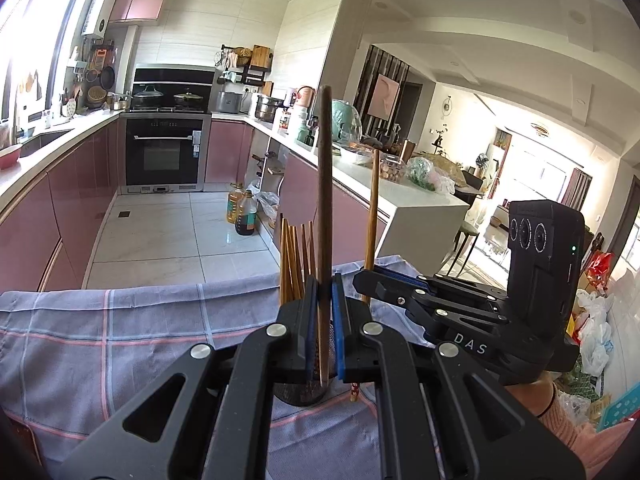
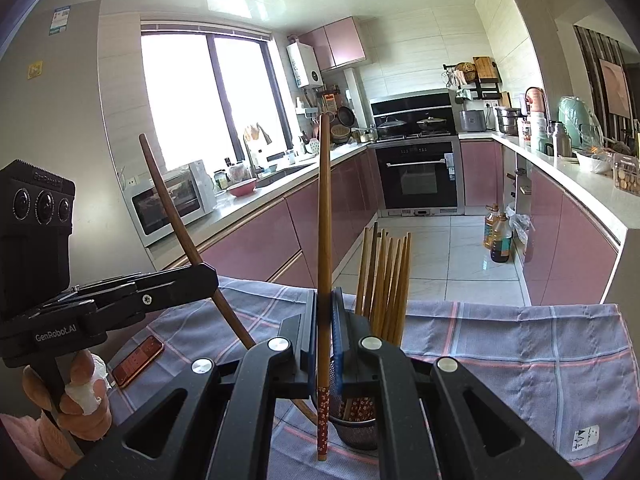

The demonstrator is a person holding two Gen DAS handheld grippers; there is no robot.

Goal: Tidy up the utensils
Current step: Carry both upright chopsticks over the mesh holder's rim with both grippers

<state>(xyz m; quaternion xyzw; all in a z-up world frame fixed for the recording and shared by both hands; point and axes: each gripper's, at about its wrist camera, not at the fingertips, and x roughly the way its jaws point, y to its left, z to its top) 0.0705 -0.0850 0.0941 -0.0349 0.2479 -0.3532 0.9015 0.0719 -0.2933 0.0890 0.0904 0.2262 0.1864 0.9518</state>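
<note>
Two chopsticks are in hand at once, each pinched upright above a mesh holder (image 2: 358,426) that stands on the checked cloth (image 2: 520,344) covering the desk, in its middle part, back from the far edge. A bundle of chopsticks (image 2: 386,280) already stands in that holder — its tips fan out slightly.

The left claw (image 1: 323,312) is clamped on a dark chopstick (image 1: 325,184), whose lower end appears to reach down to the holder's rim or just inside it; which, cannot be told. The right claw (image 2: 323,320) is clamped on a lighter chopstick (image 2: 325,216) with a red patterned end, and that end hangs in front of the holder, outside it, close to the cloth.

The step would best be done one stick at a time. The dark chopstick should be kept near vertical over the opening and released only when its tip is clearly inside the rim (otherwise it is likely to tip out over the side). The lighter one should first be lifted above the rim and carried over the opening, since it is judged to sit too low and too near. A gap in the bundle should be aimed for — a tip pressed against the standing sticks could topple the holder.

Both claws are held side by side, pointed forward and tilted gently downward, each gripped from below by a hand (image 2: 76,400); a pink sleeve (image 1: 580,436) is seen at the right wrist. A phone (image 2: 138,360) lies on the cloth toward the left edge.
</note>
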